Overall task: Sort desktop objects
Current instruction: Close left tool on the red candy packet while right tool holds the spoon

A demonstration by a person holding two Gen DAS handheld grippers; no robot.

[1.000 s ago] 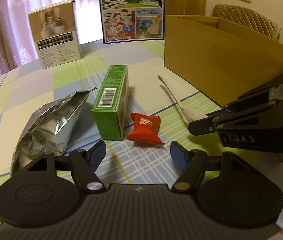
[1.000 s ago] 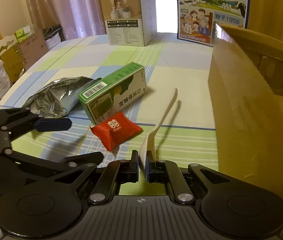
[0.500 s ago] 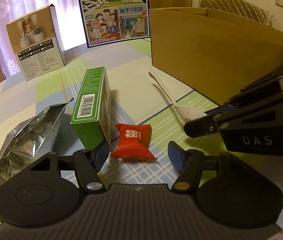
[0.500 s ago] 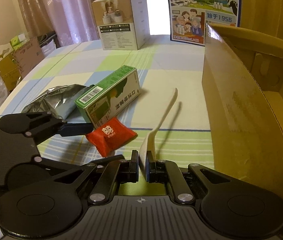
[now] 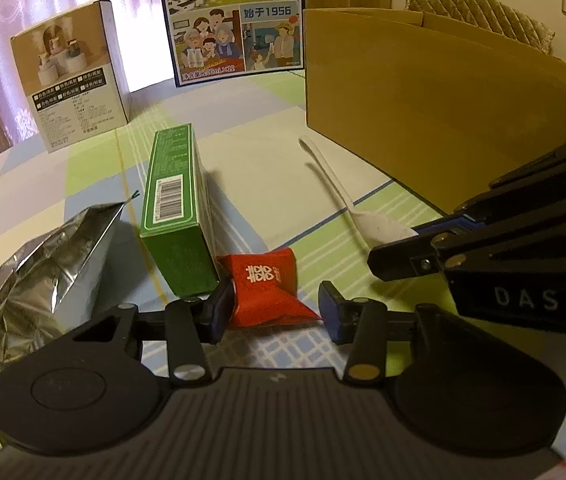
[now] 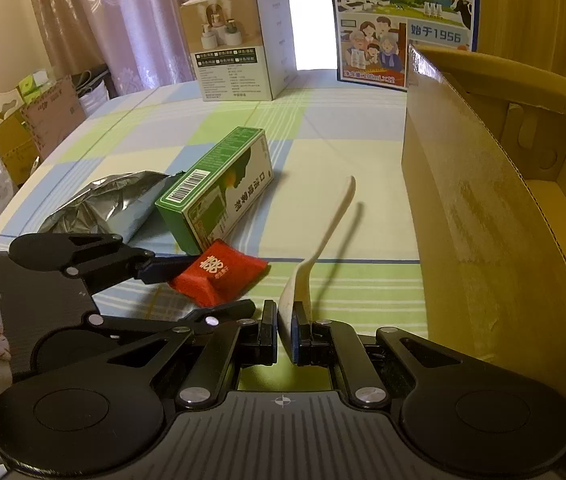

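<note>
Nearest, the left gripper (image 5: 273, 310) stands apart around the red packet (image 5: 265, 288), its left pad touching or nearly touching the packet's edge, the right pad clear of it. The packet lies on the cloth (image 5: 243, 168) just right of the near end of the green box (image 5: 173, 204). If the jaws close off-centre, the soft packet may squirt out, or the left pad may catch the box and drag it.

To the right, the right gripper (image 6: 283, 330) is clamped on the bowl of the white spoon (image 6: 323, 240). Its long axis runs near to far, handle pointing away and a little right, towards the carton (image 6: 483, 208). Gripped at one end, it could pivot and knock the carton wall.

Further left lies a foil bag (image 5: 43, 276).
</note>
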